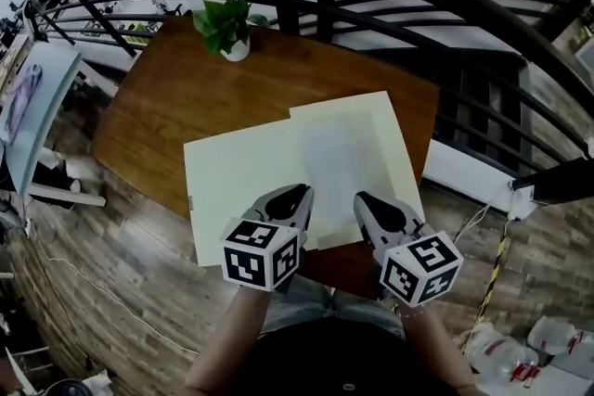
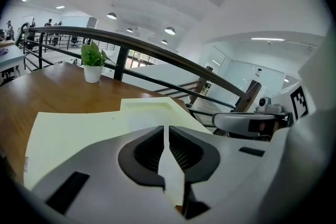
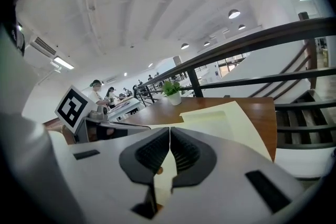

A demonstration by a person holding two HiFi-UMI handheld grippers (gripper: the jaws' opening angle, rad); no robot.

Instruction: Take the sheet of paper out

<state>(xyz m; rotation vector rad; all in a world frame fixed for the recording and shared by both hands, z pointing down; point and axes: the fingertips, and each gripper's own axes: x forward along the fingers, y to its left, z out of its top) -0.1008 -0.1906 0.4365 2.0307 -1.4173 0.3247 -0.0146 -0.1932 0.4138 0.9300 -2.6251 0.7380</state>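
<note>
Sheet of paper (image 1: 332,164) lies inside the manila folder (image 1: 237,185) on the bench (image 1: 158,102); left claw (image 1: 299,193) and right claw (image 1: 363,198) sit closed at the folder's near edge, so removal is not yet done.

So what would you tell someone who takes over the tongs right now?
Left tongs: shut, nothing between them, over the near part of the cream folder.
Right tongs: shut, empty too, beside the left pair.
The pale sheet of paper lies flat at the folder's middle, on the wooden table.
Done: nothing yet, the sheet is not out.
Left: grip the sheet and pull it clear.
</note>
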